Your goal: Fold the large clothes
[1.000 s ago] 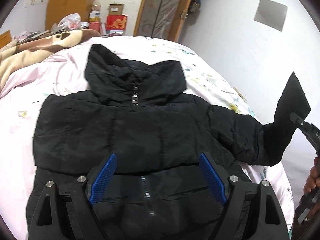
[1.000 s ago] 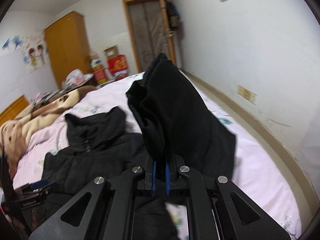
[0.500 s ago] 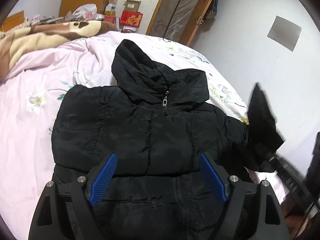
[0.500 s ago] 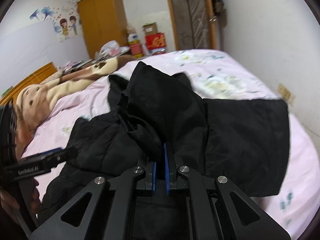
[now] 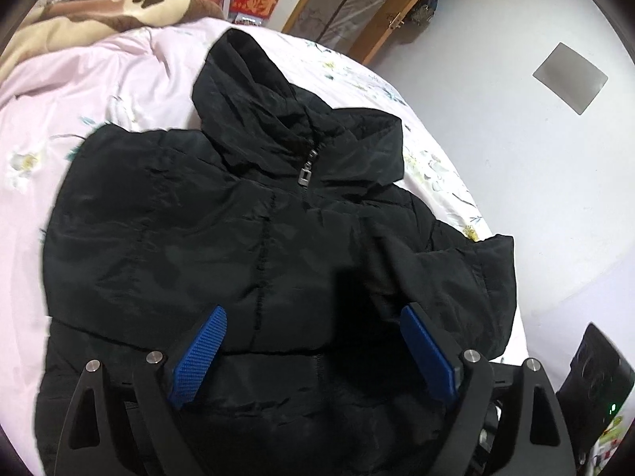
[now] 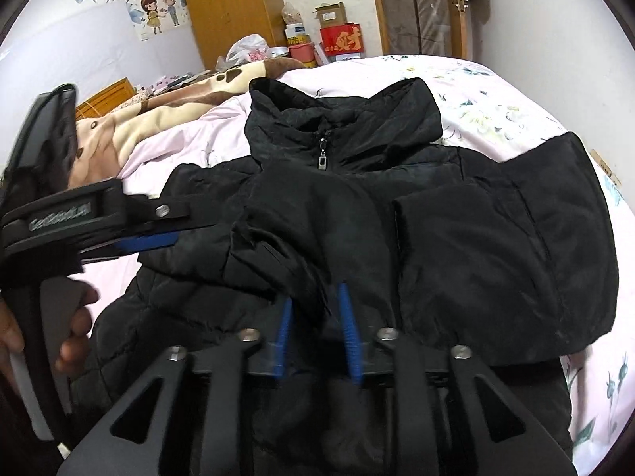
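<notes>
Black quilted hooded jacket (image 5: 246, 238) found lying front-up on pink floral bedsheet (image 5: 79, 79), zip closed, metal zip pull (image 5: 304, 174) at the collar, hood beyond it toward the far end of the bed.

Left gripper (image 5: 313, 341): blue-padded fingers (image 5: 198, 353) standing wide apart, nothing between the pads, poised above the jacket's lower front; jaws just opened a little further. Contact with the fabric not determinable.

Right gripper (image 6: 315, 329): blue pads (image 6: 349, 329) parted by a narrow gap, jaws just opened from a closed pinch. Folded black sleeve (image 6: 301, 230) lying across the jacket's chest directly ahead of the fingers, its cuff end reaching down between them; pads no longer seen pressing on it, though blurred. Upper part of the same sleeve doubled over, forming a broad flap to the right of the fingers.

Left of the right fingers: the other gripper seen side-on, held by a person's hand (image 6: 71, 325), close over the jacket's edge and crowding that side.

Beyond both sets of fingers: brown and cream paw-print blanket (image 6: 178, 99) heaped on the bed's far-left side, orange wooden wardrobe (image 6: 230, 4), red cardboard box (image 6: 341, 41), white plastic bag (image 6: 248, 47), wooden-framed door (image 6: 416, 4), cartoon wall stickers (image 6: 158, 8). White wall (image 5: 516, 139) with grey square panel (image 5: 569, 77) right of the left fingers.
</notes>
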A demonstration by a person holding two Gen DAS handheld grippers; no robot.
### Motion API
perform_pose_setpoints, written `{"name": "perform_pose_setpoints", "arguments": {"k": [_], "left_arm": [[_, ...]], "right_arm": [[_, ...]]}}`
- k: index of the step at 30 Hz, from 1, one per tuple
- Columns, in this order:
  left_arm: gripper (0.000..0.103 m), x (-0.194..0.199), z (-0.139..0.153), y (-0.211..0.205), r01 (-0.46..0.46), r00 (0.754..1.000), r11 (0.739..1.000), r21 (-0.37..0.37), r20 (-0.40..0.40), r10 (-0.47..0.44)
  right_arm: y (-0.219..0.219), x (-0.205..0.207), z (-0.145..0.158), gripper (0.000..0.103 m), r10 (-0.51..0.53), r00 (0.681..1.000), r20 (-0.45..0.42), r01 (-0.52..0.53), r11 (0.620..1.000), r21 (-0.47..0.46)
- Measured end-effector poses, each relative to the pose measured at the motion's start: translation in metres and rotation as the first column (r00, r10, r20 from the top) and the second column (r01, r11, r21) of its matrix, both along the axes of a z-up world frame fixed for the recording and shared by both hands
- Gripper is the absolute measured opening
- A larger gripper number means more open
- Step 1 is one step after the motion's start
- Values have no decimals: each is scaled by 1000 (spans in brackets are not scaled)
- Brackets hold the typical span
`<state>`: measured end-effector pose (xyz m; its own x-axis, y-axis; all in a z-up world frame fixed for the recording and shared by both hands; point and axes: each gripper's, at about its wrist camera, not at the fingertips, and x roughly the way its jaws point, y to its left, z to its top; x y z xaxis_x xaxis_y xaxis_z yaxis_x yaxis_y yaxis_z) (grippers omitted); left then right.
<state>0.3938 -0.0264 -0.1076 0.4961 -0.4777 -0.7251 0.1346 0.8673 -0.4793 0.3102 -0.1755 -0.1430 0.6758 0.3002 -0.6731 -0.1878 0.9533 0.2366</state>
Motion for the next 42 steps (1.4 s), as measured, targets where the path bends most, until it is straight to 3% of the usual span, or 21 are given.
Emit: {"name": "perform_pose_setpoints", "arguments": {"k": [3,4,9,12,15,18,19,22,26,28,42], "left_arm": [[91,10,-9,-8,7,999,999,-42,-42,-9],[91,13,-11,-11,8,998,999,-40,-58,-11],[91,24,-25,-27,17,994,997,-69,-110,-24],[91,22,-30,-44,24,996,995,92,-85,-16],[91,18,-41,-52,27,994,993,119,-110,-14],[90,16,-48,-56,6,992,994,109,-122,7],[88,15,-48,-56,-3,993,996,93,-120,14],[51,12,-46,-54,-19,993,999,46,-112,24],[24,5,-35,-53,-26,998,997,69,-62,30],[16,-1,-25,-51,-23,1000,997,77,-20,24],[12,2,37,-6,-90,983,989,118,169,70]], "right_arm": [[-8,-5,-1,59,-4,1000,5,4,1000,12],[-10,-7,-1,61,0,1000,4,0,1000,21],[-27,-17,1,62,6,1000,9,-7,999,37],[-38,-25,5,65,-49,998,37,50,998,-23],[-48,-28,6,67,-140,989,53,146,981,-125],[-55,-29,7,68,-177,982,72,187,967,-171],[-58,-29,7,68,-191,979,72,201,962,-183],[-63,-28,8,68,-215,974,77,226,954,-196],[-65,-27,9,68,-225,971,80,237,950,-205],[-66,-26,10,68,-229,970,81,241,949,-202],[-53,-19,31,68,-254,959,128,274,946,-176]]}}
